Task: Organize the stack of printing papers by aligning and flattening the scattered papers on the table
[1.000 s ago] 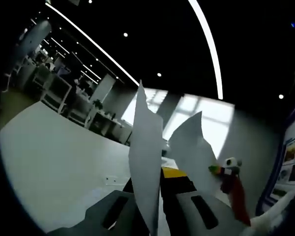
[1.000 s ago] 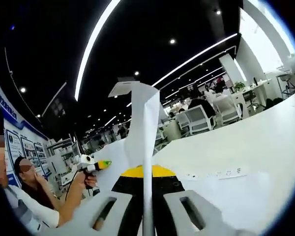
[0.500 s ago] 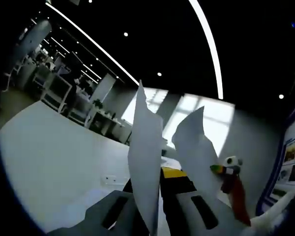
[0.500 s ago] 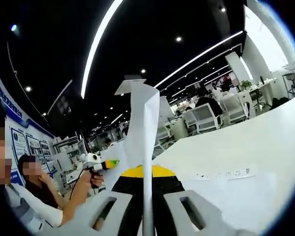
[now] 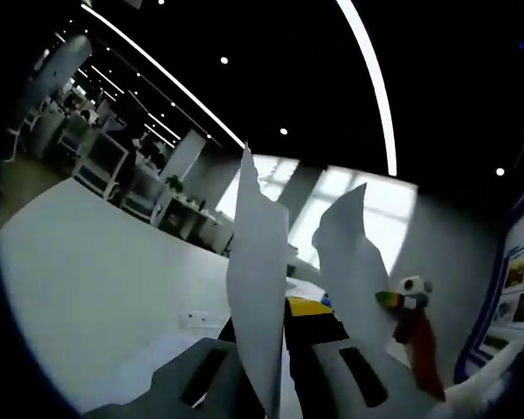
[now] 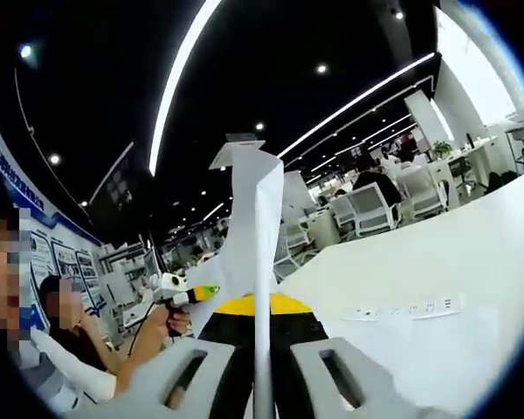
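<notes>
In the left gripper view the left gripper (image 5: 275, 384) is closed on the printing papers (image 5: 258, 297), which rise on edge from 6 o'clock toward 12 with the white table (image 5: 96, 288) lying away at 9; held this thin, the sheets could, I judge, slip or buckle. At 4 o'clock the right gripper (image 5: 402, 297) pinches the far end. In the right gripper view its jaws clamp the same sheets at 6 o'clock, left gripper at 8; sheet count and alignment cannot be made out.
</notes>
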### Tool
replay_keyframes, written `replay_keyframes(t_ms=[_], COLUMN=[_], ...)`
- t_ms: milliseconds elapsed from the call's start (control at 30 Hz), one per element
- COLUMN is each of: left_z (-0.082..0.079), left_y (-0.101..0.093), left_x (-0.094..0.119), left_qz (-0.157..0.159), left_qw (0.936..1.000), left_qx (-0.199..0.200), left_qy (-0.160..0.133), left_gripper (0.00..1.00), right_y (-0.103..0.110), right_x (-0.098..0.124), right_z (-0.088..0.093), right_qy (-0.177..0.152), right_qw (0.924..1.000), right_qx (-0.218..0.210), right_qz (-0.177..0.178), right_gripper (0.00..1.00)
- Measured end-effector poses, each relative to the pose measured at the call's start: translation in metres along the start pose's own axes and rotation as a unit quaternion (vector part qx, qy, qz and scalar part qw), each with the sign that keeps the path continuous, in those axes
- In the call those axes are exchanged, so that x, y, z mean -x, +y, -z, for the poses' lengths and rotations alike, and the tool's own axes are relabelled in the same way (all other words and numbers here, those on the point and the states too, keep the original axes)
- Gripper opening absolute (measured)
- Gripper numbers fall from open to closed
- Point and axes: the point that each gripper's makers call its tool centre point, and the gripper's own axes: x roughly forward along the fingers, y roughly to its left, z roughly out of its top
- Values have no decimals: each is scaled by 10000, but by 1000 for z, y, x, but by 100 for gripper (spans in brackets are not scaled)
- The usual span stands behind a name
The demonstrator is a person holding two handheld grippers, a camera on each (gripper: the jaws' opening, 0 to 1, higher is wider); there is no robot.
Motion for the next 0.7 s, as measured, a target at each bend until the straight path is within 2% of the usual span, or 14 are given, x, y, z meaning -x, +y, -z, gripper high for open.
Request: replay_keyframes(t_ms=[700], left_z=[0], left_y=[2], left_x=[-3], left_qz=[13], left_qw=[10000], left_qx=[11], left_qy=[63], left_gripper=[6], right_y=[12], right_x=[-10], right_z=[10], right_qy=[31], right_qw=[9998], right_qx=[-48], right_qz=[-176], right_gripper=[0])
